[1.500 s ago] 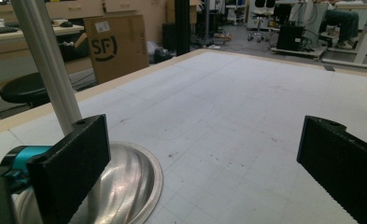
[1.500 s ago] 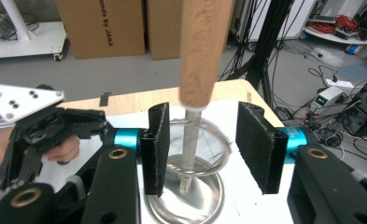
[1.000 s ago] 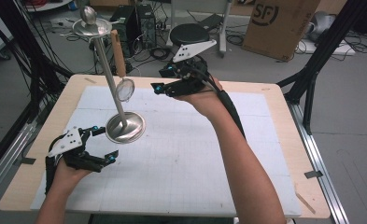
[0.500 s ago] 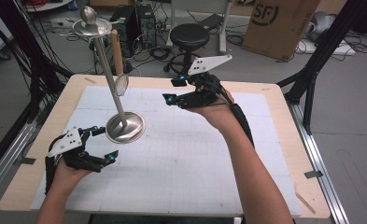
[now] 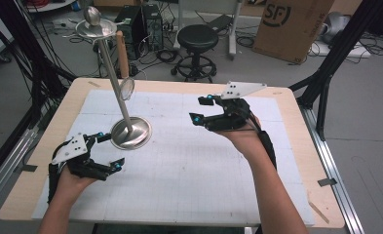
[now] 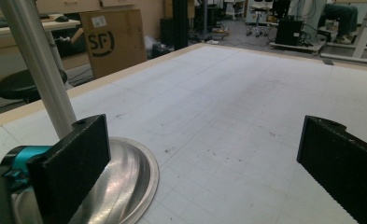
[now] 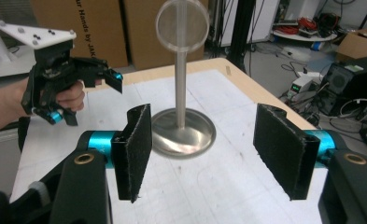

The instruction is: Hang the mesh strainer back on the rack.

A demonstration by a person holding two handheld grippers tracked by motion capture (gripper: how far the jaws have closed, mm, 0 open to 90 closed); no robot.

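A steel stand with a round base and a slanted pole rises at the table's left, topped by a small dish holding a metal ball. A clear round lens with a wooden handle hangs beside the pole. My left gripper rests open just in front of the base; the base lies by its left jaw. My right gripper hovers at mid-table, right of the stand, pointing at it. Its jaws have just been opening, with nothing between them. Beyond them stand the lens and base.
The white gridded mat covers a wooden table. Behind the table are a black stool, a cardboard box, computer cases and cables. My left gripper also appears far left in the right gripper view.
My right gripper has moved right and lower, away from the lens and stand, and its jaws stand a little wider. The left gripper and the stand have kept still.
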